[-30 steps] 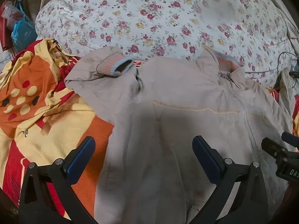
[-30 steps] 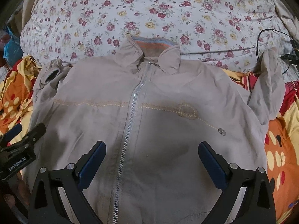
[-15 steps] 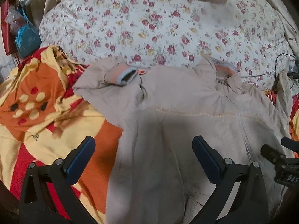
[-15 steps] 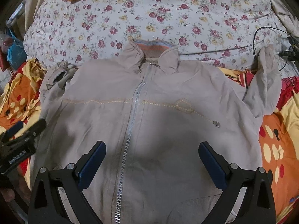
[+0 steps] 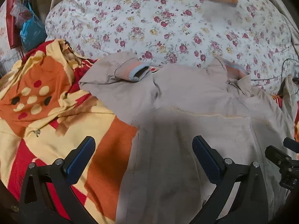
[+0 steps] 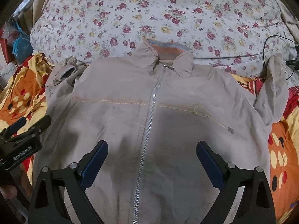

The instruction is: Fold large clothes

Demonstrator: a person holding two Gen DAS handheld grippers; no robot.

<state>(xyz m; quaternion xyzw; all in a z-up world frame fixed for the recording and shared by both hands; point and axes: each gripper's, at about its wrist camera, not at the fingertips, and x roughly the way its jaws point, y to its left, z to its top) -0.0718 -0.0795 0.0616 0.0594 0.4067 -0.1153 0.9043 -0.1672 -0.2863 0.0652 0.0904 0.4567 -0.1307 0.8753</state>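
Here, a beige zip-up jacket (image 6: 130, 123) lies front side up on a bed, spread over an orange, yellow and red patterned blanket (image 5: 46, 115), with its collar (image 6: 168, 56) reaching onto a white floral duvet (image 6: 168, 15) behind it.

At the far left of the left wrist view, a blue plastic bag (image 5: 32, 34) hangs beside the bed. Next comes the blanket, bunched near the duvet. The jacket's one sleeve (image 5: 119, 89) is folded in on the blanket, its ribbed orange and blue cuff (image 5: 133, 72) lying against the shoulder. The left tool (image 5: 143, 153) hovers above the jacket's edge, one blue pad (image 5: 80, 160) over the blanket and the other over the beige cloth; its jaws stand wide apart and hold nothing.

In the right wrist view, the silver zipper (image 6: 149, 123) runs closed up the middle of the jacket to the collar, and a line of pale stitching (image 6: 112, 101) crosses the chest, ending in a looped emblem (image 6: 200, 110) with a small metal snap (image 6: 230, 130) beside it. The right tool (image 6: 152, 157) hovers over the lower front, its jaws likewise spread wide and empty, one on each side of the zipper. Farther right, the other sleeve (image 6: 274, 89) is bent upward toward the duvet, and a black cable (image 6: 271, 44) lies across the floral cloth.
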